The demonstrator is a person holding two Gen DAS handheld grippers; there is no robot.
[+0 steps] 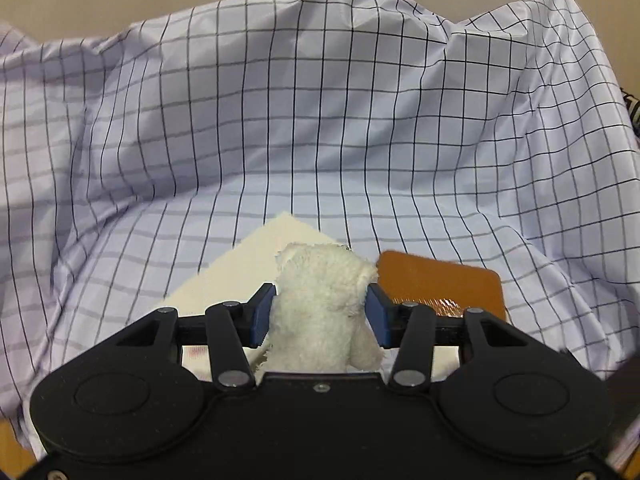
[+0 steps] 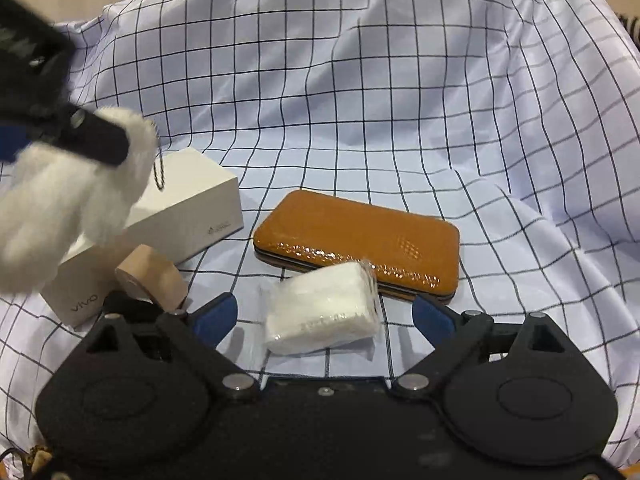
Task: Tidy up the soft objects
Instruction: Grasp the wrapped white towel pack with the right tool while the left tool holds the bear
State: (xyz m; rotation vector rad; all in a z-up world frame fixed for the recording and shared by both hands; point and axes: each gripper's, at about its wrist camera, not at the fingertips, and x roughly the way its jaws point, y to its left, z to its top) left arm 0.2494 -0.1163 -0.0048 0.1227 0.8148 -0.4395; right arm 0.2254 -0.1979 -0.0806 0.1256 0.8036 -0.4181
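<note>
My left gripper (image 1: 320,312) is shut on a white fluffy plush toy (image 1: 320,304) and holds it in the air above the white box (image 1: 256,264). The same toy (image 2: 68,200) shows at the left of the right wrist view, blurred, hanging from the left gripper (image 2: 80,136). My right gripper (image 2: 326,316) is open, its blue pads on either side of a white plastic-wrapped tissue pack (image 2: 324,312) that lies on the cloth. The pack is not gripped.
A white vivo box (image 2: 176,216) lies at the left, a tan roll (image 2: 152,280) against its front. An orange-brown wallet (image 2: 360,240) lies behind the tissue pack, also in the left wrist view (image 1: 440,280). A white checked cloth (image 2: 360,100) covers everything and rises behind.
</note>
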